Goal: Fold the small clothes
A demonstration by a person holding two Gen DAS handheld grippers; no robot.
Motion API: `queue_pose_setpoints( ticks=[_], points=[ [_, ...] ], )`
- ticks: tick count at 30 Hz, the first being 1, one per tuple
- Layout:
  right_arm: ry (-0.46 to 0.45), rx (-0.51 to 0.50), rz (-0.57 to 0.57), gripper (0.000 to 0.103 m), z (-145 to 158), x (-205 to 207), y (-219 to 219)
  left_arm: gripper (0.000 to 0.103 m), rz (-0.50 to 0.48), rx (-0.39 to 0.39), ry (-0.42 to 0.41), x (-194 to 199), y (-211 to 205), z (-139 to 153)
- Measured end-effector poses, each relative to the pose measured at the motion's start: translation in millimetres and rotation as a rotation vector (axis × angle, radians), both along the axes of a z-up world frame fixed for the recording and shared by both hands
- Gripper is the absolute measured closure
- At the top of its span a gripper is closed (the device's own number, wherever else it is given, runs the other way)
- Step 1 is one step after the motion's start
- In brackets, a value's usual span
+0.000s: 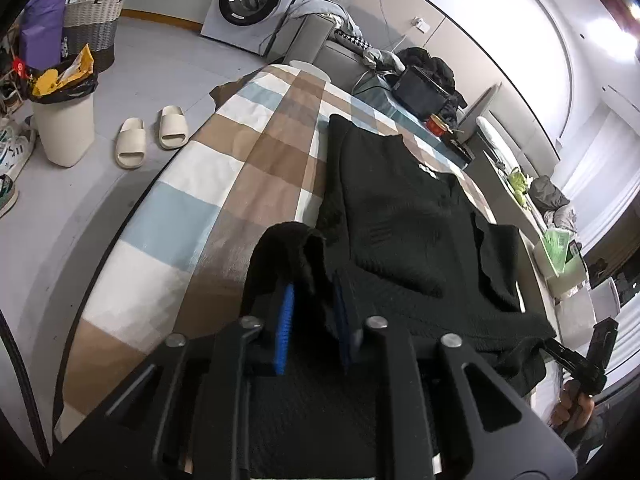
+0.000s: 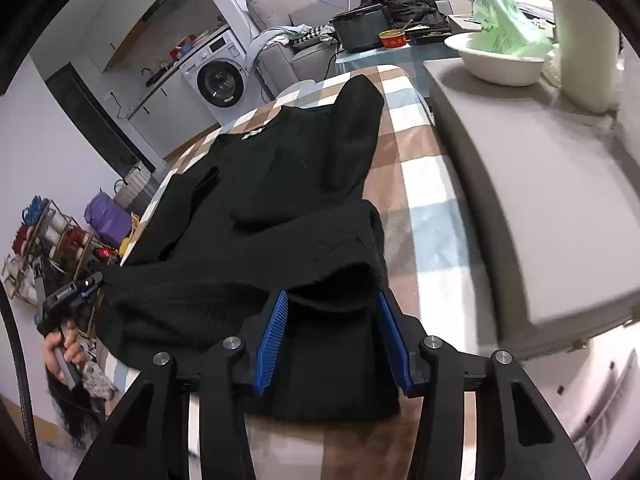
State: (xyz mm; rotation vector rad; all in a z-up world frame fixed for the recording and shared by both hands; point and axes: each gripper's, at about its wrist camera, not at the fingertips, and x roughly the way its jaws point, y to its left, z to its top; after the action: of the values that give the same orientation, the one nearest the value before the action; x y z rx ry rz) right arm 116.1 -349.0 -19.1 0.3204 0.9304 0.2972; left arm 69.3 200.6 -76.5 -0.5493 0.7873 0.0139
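Gripping a bunched edge of a black knit sweater (image 1: pixel 404 216), the left gripper (image 1: pixel 314 312) is clenched on the fabric, which rises in a dark hump over its blue pads (image 1: pixel 285 332). Seen from the right wrist, the right gripper (image 2: pixel 332 340) stands released, its blue pads apart with the sweater's folded hem lying between them; whether the cloth brushes either pad is hard to judge from this angle. A hand (image 2: pixel 64 350) at the lower left of that view grasps the other gripper's handle. The sweater lies spread on a table under a checked cloth (image 1: pixel 224 184) of tan, white and pale blue, one sleeve (image 2: pixel 352 136) folded across the body and a small white label (image 2: pixel 253 133) at the neckline. Beyond the table edge, a pair of cream slippers (image 1: pixel 152 134) sits on the floor near a white waste bin (image 1: pixel 64 128). Farther back stand a woven basket (image 1: pixel 94 16) and a white washing machine (image 1: pixel 252 0).
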Motion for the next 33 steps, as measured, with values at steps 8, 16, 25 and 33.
queue_pose_setpoints(
  ticks=[8, 16, 25, 33],
  points=[
    [-0.049, 0.091, -0.082, 0.097, 6.0, 38.2, -8.3, 0.099, 0.045, -0.079, -0.039, 18.0, 18.2, 6.6],
    [-0.055, -0.028, -0.038, 0.057, 13.8, 19.3, -3.9, 0.098, 0.1, -0.112, -0.022, 24.1, 31.4, -2.9],
    [-0.046, -0.251, 0.084, 0.048, -0.1, -8.4, -7.7, 0.058, 0.097, 0.128, -0.003, -1.6, 16.0, 9.1],
    [-0.053, -0.478, 0.191, 0.045, -17.6, -1.5, 18.4, 0.047, 0.04, 0.199, 0.037, -10.6, 5.4, -0.1]
  ],
)
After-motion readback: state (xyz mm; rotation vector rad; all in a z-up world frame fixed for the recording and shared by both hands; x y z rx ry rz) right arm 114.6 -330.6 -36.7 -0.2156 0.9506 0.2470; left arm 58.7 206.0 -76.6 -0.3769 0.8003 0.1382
